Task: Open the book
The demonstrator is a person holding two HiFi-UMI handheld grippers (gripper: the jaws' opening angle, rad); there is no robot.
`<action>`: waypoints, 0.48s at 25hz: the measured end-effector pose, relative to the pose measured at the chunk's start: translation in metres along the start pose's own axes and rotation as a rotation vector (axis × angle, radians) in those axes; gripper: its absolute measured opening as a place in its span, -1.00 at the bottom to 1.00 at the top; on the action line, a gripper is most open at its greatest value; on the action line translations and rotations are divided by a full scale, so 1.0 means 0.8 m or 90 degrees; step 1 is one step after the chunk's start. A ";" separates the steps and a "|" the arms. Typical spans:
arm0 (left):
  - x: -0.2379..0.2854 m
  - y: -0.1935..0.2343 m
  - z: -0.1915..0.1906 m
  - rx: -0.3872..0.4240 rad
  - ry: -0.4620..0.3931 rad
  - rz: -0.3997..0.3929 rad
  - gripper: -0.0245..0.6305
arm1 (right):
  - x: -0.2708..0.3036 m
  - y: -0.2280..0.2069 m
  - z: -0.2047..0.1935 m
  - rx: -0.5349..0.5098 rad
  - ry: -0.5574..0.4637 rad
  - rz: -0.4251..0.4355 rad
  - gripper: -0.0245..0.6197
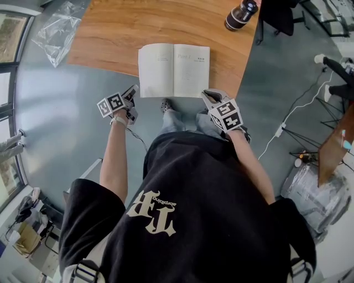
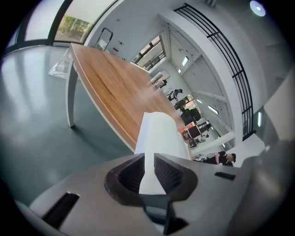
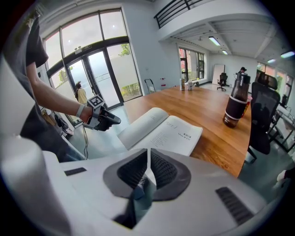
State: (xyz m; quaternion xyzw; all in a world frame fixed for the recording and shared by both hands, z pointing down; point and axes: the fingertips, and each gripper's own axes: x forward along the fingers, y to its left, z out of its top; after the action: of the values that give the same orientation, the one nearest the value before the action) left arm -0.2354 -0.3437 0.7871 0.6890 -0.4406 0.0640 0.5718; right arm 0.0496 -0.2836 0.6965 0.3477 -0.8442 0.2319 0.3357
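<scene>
A white book (image 1: pixel 174 69) lies open on the wooden table (image 1: pixel 110 33), its lower edge at the table's near edge. My left gripper (image 1: pixel 134 91) hovers just off the book's left edge, above the floor. In the left gripper view its jaws (image 2: pixel 148 170) stand a little apart with nothing pinched, and the book (image 2: pixel 159 133) shows through the gap beyond them. My right gripper (image 1: pixel 206 94) sits by the book's lower right corner. In the right gripper view its pads (image 3: pixel 148 168) meet, empty, and point at the open pages (image 3: pixel 161 131); the left gripper (image 3: pixel 108 120) shows there too.
A dark bottle (image 1: pixel 241 14) stands at the table's far right, beside a black chair (image 1: pixel 282 16). A clear plastic bag (image 1: pixel 58 30) lies at the table's far left edge. A white cable (image 1: pixel 287 116) runs over the grey floor on the right.
</scene>
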 end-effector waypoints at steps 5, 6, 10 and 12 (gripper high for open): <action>-0.019 -0.027 0.009 0.174 -0.008 0.113 -0.76 | 0.001 -0.006 -0.001 -0.001 0.001 0.008 -0.90; -0.013 -0.046 0.010 0.213 -0.008 0.114 -0.76 | 0.002 -0.008 -0.001 -0.003 -0.001 0.008 -0.90; 0.040 -0.139 -0.011 0.383 0.020 0.108 -0.76 | -0.001 -0.016 0.003 -0.004 -0.009 0.009 -0.90; 0.073 -0.186 -0.034 0.475 0.049 0.092 -0.76 | -0.007 -0.022 0.002 -0.004 -0.009 0.007 -0.90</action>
State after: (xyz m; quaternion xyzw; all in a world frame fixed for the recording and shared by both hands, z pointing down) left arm -0.0876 -0.3582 0.7224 0.8139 -0.4129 0.2862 0.2917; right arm 0.0649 -0.2940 0.6942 0.3436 -0.8493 0.2282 0.3295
